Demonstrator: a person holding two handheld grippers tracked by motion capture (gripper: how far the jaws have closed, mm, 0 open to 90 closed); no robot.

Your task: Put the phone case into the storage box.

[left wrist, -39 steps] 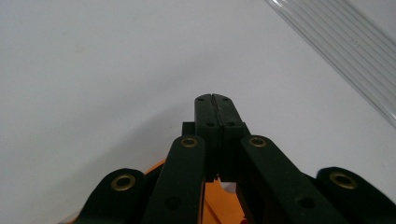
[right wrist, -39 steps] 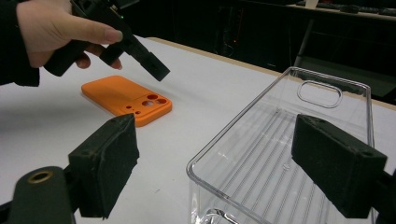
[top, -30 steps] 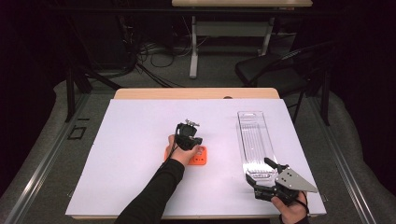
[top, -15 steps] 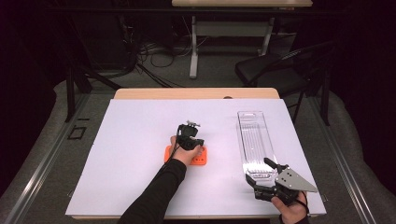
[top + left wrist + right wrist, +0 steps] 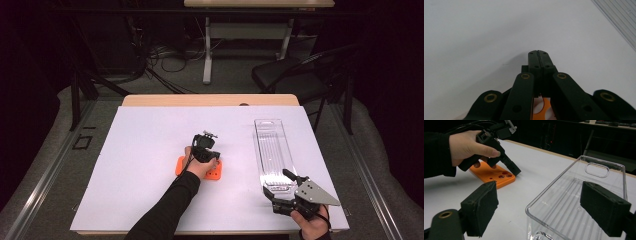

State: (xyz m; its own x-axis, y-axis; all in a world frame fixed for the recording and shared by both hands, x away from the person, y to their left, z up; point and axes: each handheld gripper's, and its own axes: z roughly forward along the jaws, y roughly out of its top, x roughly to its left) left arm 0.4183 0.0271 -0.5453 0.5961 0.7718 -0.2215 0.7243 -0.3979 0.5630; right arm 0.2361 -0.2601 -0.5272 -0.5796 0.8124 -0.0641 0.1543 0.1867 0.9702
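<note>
A hand holds my left gripper at the table's middle, jaws shut with nothing between them. In the left gripper view its tip points down at the bare white table top. An orange block with round holes lies flat under that hand; in the right gripper view the orange block sits just behind the left gripper. My right gripper is open at the near right, its pads spread either side of the near end of a long clear plastic tray. The pads do not touch the clear tray.
The white table top spreads wide to the left and front. A wooden strip runs along its far edge. Beyond stand a dark chair, a desk leg and floor cables.
</note>
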